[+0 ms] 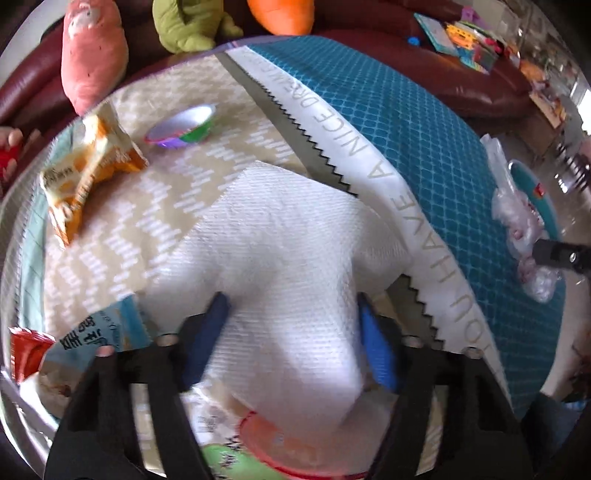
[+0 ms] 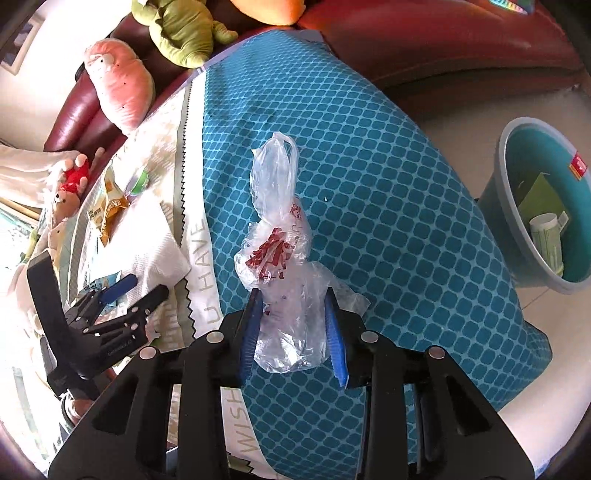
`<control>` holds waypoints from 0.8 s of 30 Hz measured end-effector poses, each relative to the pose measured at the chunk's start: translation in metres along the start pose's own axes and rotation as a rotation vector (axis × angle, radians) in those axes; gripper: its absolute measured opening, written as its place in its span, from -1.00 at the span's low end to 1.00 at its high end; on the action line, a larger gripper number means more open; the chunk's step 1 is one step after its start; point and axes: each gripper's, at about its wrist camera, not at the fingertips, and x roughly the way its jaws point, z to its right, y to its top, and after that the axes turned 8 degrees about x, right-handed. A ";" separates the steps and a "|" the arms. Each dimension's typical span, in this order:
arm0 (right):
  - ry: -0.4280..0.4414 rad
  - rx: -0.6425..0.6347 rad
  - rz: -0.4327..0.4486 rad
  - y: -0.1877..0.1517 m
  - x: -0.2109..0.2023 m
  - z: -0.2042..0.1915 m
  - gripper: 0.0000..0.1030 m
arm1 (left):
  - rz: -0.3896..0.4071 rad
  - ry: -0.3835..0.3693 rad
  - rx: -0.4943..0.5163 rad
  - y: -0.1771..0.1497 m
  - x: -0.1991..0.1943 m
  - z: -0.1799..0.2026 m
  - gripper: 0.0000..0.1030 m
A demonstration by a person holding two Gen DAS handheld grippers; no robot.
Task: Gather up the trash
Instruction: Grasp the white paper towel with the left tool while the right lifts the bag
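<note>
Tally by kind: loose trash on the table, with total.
Paper towel: 1
Plastic bag: 1
Snack wrappers, orange, light-blue, red: 3
Foil cup: 1
Total: 6
Printed items under the towel are unclear and not counted.

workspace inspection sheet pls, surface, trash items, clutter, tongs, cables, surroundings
surface: table under a teal patterned cloth with a beige zigzag section.
job's things: clear plastic bag with red print; white paper towel; orange snack wrapper; light blue packet; teal bin on the floor, already holding some items.
clutter: small foil cup.
grippers: right tongs shut on the plastic bag; left tongs astride the paper towel, pads at its sides, grip not confirmed.
cables: nothing seen.
surroundings: dark red sofa with pink plush and green plush; bear toys at the table's edge.
</note>
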 end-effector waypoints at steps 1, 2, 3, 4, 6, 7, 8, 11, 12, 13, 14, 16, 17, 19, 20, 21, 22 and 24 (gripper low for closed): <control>0.003 0.001 0.000 0.001 0.000 0.000 -0.38 | 0.003 0.000 -0.006 -0.001 -0.002 -0.004 0.05; 0.004 0.002 0.000 0.001 0.000 0.000 -0.38 | 0.003 -0.002 -0.022 -0.002 -0.003 -0.011 -0.24; 0.006 0.004 0.001 0.001 -0.001 0.001 -0.38 | 0.001 0.000 -0.047 -0.002 -0.005 -0.016 -0.44; 0.010 0.005 0.002 0.002 -0.001 0.001 -0.38 | -0.002 -0.022 -0.081 -0.001 -0.008 -0.023 -0.75; 0.015 0.003 0.003 0.003 -0.002 0.000 -0.38 | 0.005 -0.083 -0.155 -0.003 -0.015 -0.035 -0.90; 0.017 -0.001 0.007 0.003 -0.003 0.000 -0.38 | 0.021 -0.073 -0.169 -0.002 -0.021 -0.037 -0.91; 0.019 -0.003 0.012 0.004 -0.004 -0.001 -0.38 | 0.028 -0.083 -0.183 -0.002 -0.024 -0.039 -0.93; 0.029 0.000 0.018 0.003 -0.007 0.000 -0.39 | 0.059 -0.116 -0.226 0.003 -0.038 -0.041 -0.93; 0.036 0.004 0.019 0.004 -0.008 0.000 -0.39 | 0.069 -0.123 -0.230 0.004 -0.043 -0.040 -0.93; 0.046 0.010 0.023 0.005 -0.010 0.001 -0.39 | 0.088 -0.141 -0.232 0.007 -0.050 -0.037 -0.94; 0.053 0.015 0.027 0.005 -0.013 0.003 -0.39 | 0.101 -0.151 -0.225 0.009 -0.056 -0.034 -0.94; 0.062 0.023 0.043 0.006 -0.019 0.006 -0.39 | 0.120 -0.166 -0.206 0.015 -0.065 -0.025 -0.94; 0.066 0.028 0.052 0.007 -0.022 0.008 -0.39 | 0.131 -0.177 -0.192 0.019 -0.070 -0.019 -0.93; 0.078 0.042 0.068 0.010 -0.029 0.014 -0.39 | 0.145 -0.193 -0.174 0.037 -0.070 0.000 -0.94; 0.082 0.047 0.076 0.010 -0.032 0.016 -0.39 | 0.150 -0.200 -0.160 0.042 -0.072 0.009 -0.93; 0.088 0.054 0.088 0.012 -0.037 0.020 -0.39 | 0.153 -0.204 -0.146 0.046 -0.073 0.016 -0.93; 0.092 0.059 0.097 0.014 -0.041 0.023 -0.39 | 0.154 -0.207 -0.134 0.051 -0.074 0.024 -0.93; 0.098 0.066 0.118 0.017 -0.050 0.031 -0.39 | 0.154 -0.216 -0.104 0.062 -0.075 0.040 -0.93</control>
